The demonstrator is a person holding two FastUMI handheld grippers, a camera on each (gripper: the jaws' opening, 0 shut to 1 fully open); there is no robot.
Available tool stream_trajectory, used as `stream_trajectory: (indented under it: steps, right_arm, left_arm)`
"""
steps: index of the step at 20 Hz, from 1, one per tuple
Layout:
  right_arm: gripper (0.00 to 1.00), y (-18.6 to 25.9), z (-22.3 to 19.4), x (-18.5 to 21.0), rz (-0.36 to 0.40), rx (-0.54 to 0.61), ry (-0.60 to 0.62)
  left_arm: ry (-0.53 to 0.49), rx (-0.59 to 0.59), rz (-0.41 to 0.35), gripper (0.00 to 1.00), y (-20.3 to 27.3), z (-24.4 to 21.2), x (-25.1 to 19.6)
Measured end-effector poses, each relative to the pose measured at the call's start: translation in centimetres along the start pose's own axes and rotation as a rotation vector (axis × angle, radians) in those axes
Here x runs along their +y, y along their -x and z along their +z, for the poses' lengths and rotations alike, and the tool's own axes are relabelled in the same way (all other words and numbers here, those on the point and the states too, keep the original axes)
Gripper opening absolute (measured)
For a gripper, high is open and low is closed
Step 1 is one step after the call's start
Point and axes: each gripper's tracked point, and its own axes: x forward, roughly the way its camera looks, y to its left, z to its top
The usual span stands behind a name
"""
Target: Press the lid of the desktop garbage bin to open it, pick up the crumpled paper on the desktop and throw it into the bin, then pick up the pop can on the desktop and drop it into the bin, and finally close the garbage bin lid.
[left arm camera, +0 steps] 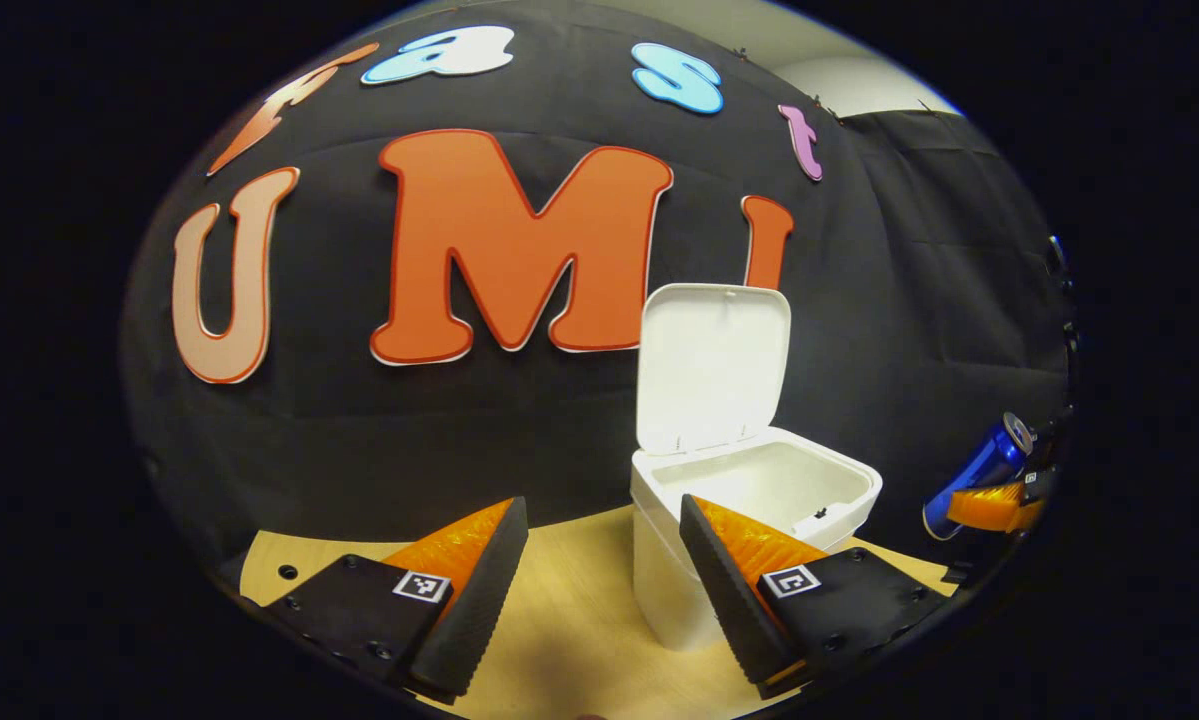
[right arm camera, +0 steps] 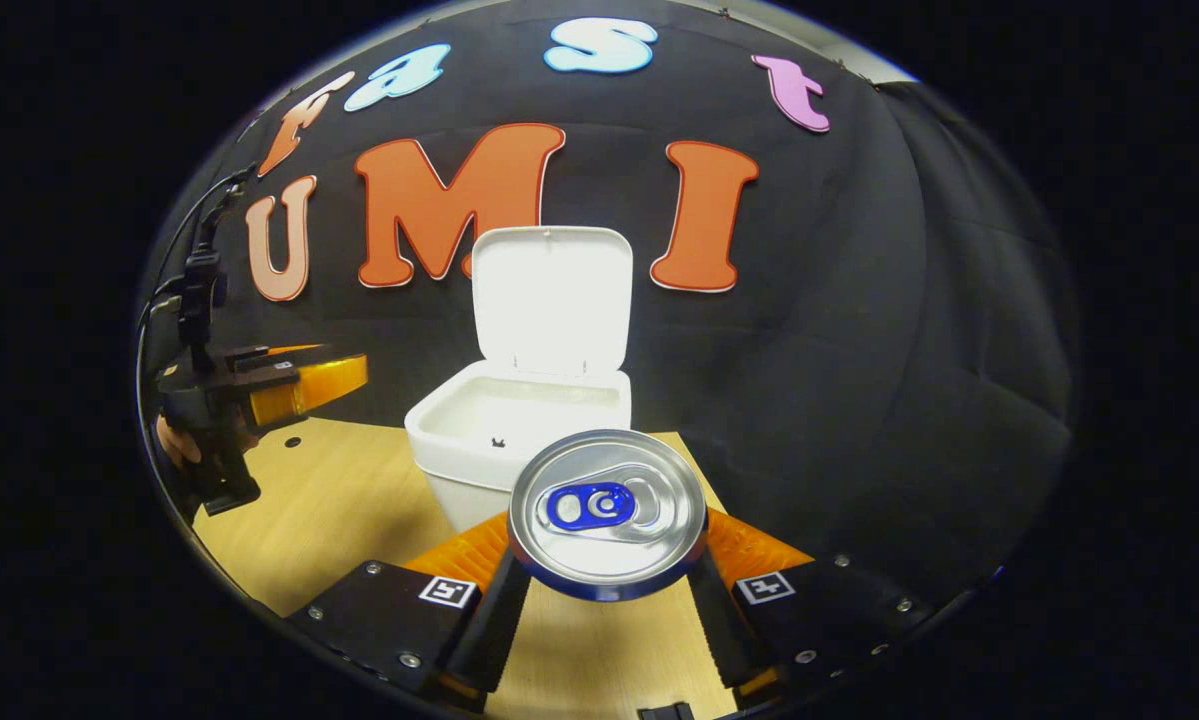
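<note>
Pop can (right arm camera: 607, 515), no brand legible, clamped in right claw (right arm camera: 607, 590); left claw (left arm camera: 599, 575) spread wide, empty

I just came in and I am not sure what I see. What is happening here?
A person holds a gripper in each hand. The right gripper grips a blue pop can, lifted near the white desktop garbage bin, whose lid stands open. The left gripper is open and holds nothing, beside the bin above the wooden desktop.

Both views faced the open white bin (left arm camera: 749, 500) (right arm camera: 524, 420) closely: left gripper view from its left, right gripper view head-on.
</note>
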Motion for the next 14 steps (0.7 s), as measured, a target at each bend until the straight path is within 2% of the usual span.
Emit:
stream_trajectory:
  steps: [5,14]
  right_arm:
    - [0.8,-0.9,1.8,1.5,0.05,-0.022,0.043]
    - [0.8,-5.2,5.6,3.2,0.112,-0.062,0.073]
  left_arm:
    - [0.008,-0.001,0.13,0.98,3.0,-0.6,5.8]
    - [0.042,0.027,0.388,0.97,9.0,-2.9,15.5]
